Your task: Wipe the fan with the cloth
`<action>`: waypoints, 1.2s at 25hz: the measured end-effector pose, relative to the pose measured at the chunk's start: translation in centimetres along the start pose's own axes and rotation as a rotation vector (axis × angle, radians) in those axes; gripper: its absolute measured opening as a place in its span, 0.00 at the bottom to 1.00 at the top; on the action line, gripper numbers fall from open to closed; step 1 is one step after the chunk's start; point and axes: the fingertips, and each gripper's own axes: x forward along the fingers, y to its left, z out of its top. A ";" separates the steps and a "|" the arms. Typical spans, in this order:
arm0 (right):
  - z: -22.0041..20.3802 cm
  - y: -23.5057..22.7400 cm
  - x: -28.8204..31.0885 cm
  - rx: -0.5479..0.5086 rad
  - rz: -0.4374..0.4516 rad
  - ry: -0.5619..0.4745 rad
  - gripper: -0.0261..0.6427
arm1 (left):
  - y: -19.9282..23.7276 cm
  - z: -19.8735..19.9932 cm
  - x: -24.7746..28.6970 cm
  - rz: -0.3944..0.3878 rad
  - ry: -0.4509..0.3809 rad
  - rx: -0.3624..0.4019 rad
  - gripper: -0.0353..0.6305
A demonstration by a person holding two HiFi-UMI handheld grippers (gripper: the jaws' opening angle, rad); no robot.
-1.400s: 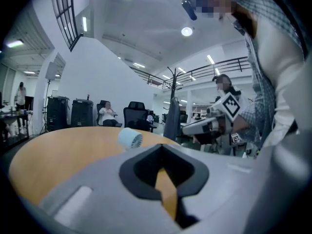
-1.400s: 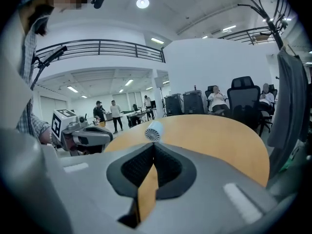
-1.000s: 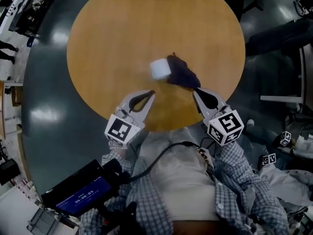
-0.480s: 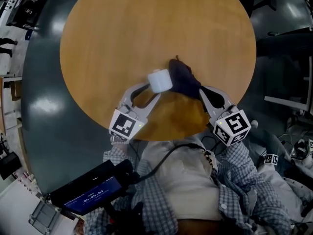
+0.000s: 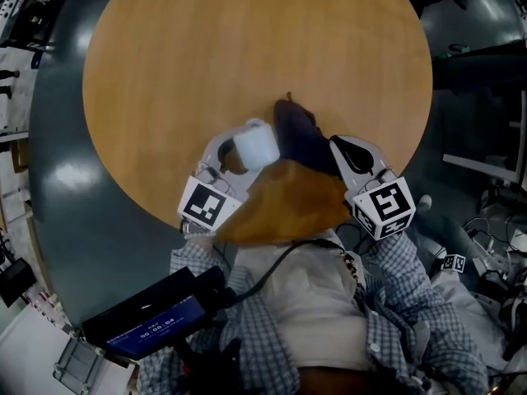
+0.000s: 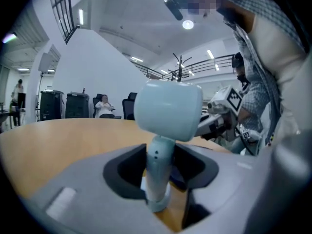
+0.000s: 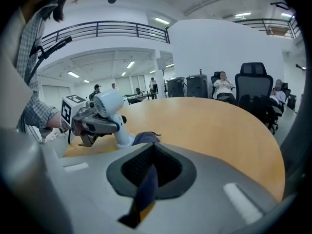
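A small white fan (image 5: 255, 146) stands upright on the round wooden table (image 5: 206, 48). Its head (image 6: 168, 108) rises above a slim stem (image 6: 157, 179). My left gripper (image 5: 241, 158) has its jaws on either side of that stem and they are opening, with gaps showing on both sides. Right of the fan lies a dark cloth (image 5: 300, 138). My right gripper (image 5: 335, 144) is shut on its near edge, and a strip of the cloth (image 7: 146, 184) hangs pinched between the jaws. The right gripper view shows the fan (image 7: 109, 106) with the left gripper (image 7: 90, 123) at it.
The table's near edge runs just under both grippers, with dark floor beyond it. A device with a lit screen (image 5: 144, 327) sits at the person's lower left. Office chairs (image 7: 253, 89) and seated people stand past the table's far side.
My left gripper has moved forward to the fan and its jaws have spread around the stem. The right gripper has sunk a little toward the table, still shut on the cloth.
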 end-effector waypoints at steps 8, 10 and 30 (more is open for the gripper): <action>-1.2 0.8 4.2 -0.177 0.084 0.164 0.27 | -0.5 0.3 1.3 -0.009 0.013 0.071 0.29; -1.7 1.4 5.5 -0.202 0.102 0.194 0.28 | -0.4 0.4 1.1 -0.004 0.013 0.079 0.29; 0.1 1.6 4.5 -0.024 0.118 0.130 0.14 | -0.1 3.3 -1.2 0.072 -0.023 0.049 0.27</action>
